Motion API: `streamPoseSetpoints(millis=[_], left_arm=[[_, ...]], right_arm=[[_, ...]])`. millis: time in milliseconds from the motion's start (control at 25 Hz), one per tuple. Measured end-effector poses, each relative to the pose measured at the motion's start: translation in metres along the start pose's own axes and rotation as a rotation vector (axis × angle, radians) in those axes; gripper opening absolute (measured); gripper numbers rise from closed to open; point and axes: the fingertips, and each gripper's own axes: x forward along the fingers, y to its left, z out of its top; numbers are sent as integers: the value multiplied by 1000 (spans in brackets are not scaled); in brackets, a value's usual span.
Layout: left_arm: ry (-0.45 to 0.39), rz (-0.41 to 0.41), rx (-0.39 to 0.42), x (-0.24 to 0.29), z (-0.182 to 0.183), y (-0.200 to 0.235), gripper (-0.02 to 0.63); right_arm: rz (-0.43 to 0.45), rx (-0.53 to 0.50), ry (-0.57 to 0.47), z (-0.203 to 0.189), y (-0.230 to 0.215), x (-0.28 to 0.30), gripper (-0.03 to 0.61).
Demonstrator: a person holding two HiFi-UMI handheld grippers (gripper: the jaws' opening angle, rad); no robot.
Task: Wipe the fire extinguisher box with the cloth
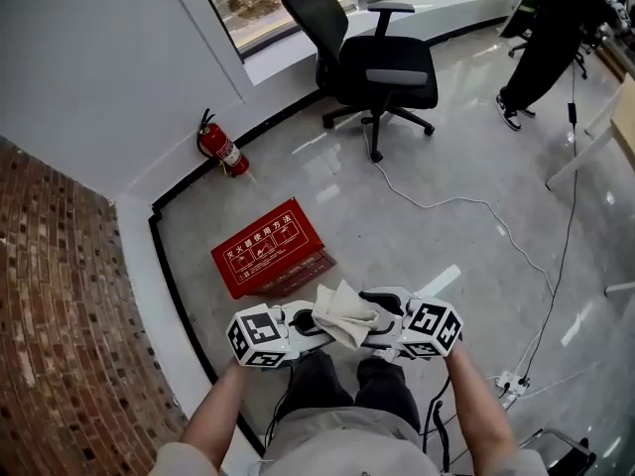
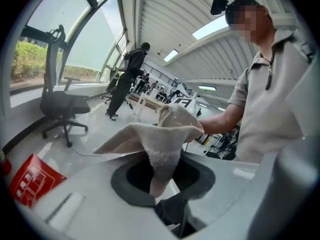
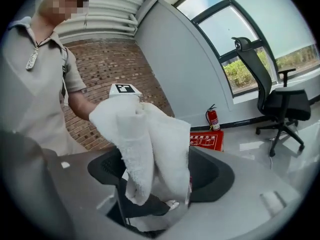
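Cloth (image 1: 347, 311) seemingly pinched by left claw (image 1: 316, 327) alone.

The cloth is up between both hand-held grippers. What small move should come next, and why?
Probably lower the left hand-held gripper, whose jaws pinch the cloth, toward the red fire extinguisher box on the floor ahead. The right hand-held gripper stands open with the cloth only draped in it, and the box is not yet touched.

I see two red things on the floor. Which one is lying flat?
The red box, low and flat with white print on its top face. The other, the fire extinguisher, stands upright by the wall.
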Motion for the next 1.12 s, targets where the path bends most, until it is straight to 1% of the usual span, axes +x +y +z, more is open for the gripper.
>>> streamPoseSetpoints(millis=[40, 80, 120, 160, 200, 240, 320, 400, 520, 640, 720, 800, 840, 920, 1000, 1080, 1120], left_arm=[[-15, -26, -10, 7, 6, -3, 75], [-28, -41, -18, 14, 12, -3, 75], [-37, -42, -23, 20, 16, -1, 75], [-41, -31, -26, 25, 18, 5, 78], [-41, -15, -32, 30, 20, 14, 81], [-41, 2, -42, 33, 20, 24, 81], [-50, 54, -71, 37, 19, 49, 109], [-80, 133, -118, 36, 16, 81, 141], [-127, 280, -214, 29, 8, 135, 146], [-111, 414, -279, 27, -5, 181, 143], [-102, 497, -317, 28, -15, 203, 101], [-108, 584, -370, 26, -26, 223, 23], [-115, 620, -403, 26, -31, 232, 2], [-133, 664, -466, 30, -42, 248, 2], [-137, 699, -511, 38, -55, 261, 2], [-115, 738, -527, 50, -70, 273, 2], [-90, 757, -524, 58, -79, 279, 2]], right_arm=[[22, -10, 8, -2, -1, -6, 388], [42, -19, 11, -3, -3, -12, 350], [60, -28, 12, -4, -5, -16, 288], [73, -34, 13, -5, -9, -19, 210], [79, -39, 16, -6, -14, -21, 151], [79, -43, 25, -7, -22, -22, 140], [56, -52, 62, -11, -44, -22, 127], [17, -55, 111, -14, -75, -23, 126], [-36, -13, 151, -12, -127, -24, 126], [-44, 51, 171, -4, -176, -14, 126], [-40, 85, 186, -2, -206, -2, 126], [-46, 133, 194, -2, -235, 13, 126], [-50, 158, 200, -3, -249, 21, 126], [-51, 197, 219, -10, -276, 38, 126], [-39, 236, 252, -23, -302, 56, 126], [-7, 307, 304, -39, -324, 74, 124], [14, 337, 326, -49, -334, 83, 123]])
